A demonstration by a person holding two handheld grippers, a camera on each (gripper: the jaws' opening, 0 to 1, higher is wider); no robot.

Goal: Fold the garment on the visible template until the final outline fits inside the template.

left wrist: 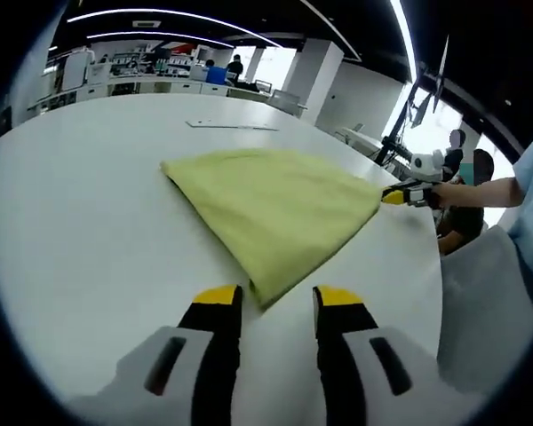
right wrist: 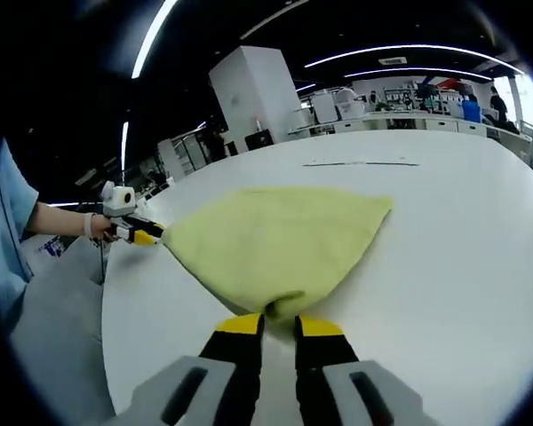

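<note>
With the yellow garment (left wrist: 275, 213) lying folded on the white tabletop (left wrist: 89, 231), the left gripper (left wrist: 277, 302) stood released at one corner while the right gripper (right wrist: 279, 325) pinched the opposite corner, mid-fold, apparently needing another fold inward next.

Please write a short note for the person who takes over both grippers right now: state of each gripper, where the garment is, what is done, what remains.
Left gripper: jaws apart, either side of a corner of the yellow garment; grip not confirmed.
Right gripper: jaws nearly closed at another corner; whether they pinch the cloth, I cannot tell.
The garment lies on the white table, already folded to a rough triangle.
The thin outline beyond the cloth may be the template.
Left: finish folding and fit it inside.
</note>
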